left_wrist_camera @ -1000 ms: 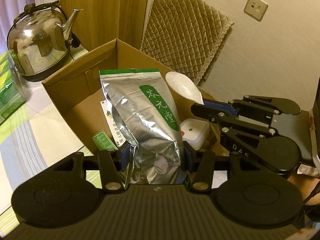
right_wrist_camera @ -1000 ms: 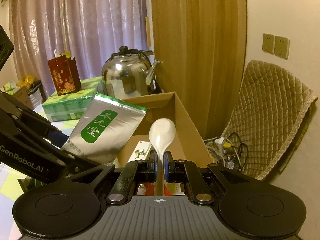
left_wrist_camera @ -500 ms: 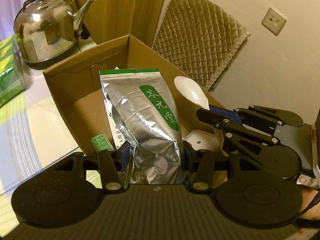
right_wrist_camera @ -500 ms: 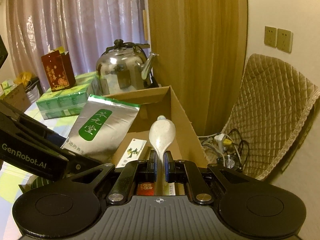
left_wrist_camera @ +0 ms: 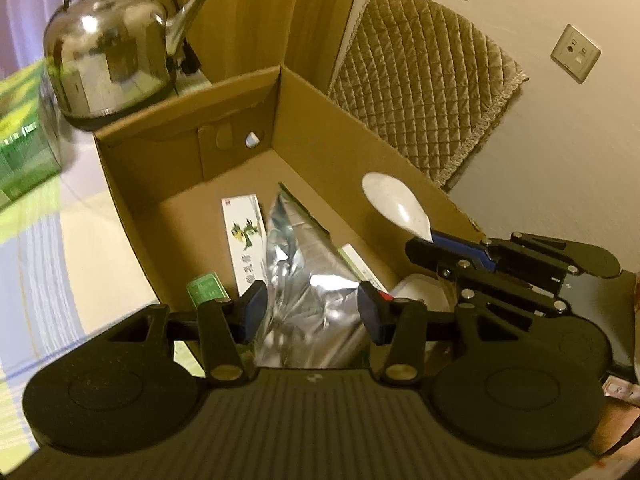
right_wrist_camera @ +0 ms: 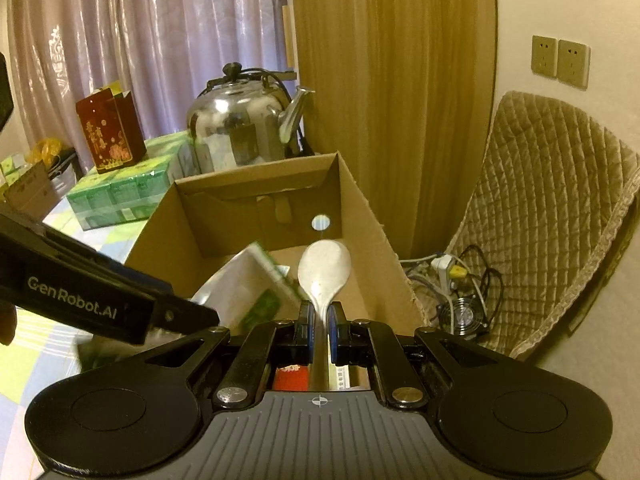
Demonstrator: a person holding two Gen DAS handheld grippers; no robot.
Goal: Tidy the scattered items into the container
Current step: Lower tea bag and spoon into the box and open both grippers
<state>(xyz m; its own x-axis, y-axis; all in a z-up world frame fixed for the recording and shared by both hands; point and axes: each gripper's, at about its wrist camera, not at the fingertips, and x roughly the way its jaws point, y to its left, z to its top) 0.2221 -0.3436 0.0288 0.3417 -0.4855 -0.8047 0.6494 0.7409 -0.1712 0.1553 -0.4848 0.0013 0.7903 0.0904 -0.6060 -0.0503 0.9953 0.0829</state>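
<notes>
From the left wrist: the left hand-held gripper (left_wrist_camera: pixel 310 312) hangs over the cardboard box (left_wrist_camera: pixel 352 148), pads spread wide either side of the silver foil pouch (left_wrist_camera: pixel 308 284) — whether they touch it, I cannot tell; the pouch tips forward, down among the packets.

From the right wrist: the right hand-held gripper (right_wrist_camera: pixel 319 330) pinches the white spoon (right_wrist_camera: pixel 324 270) by its handle, bowl pointing ahead over the box — poised, I judge, for dropping in.
</notes>
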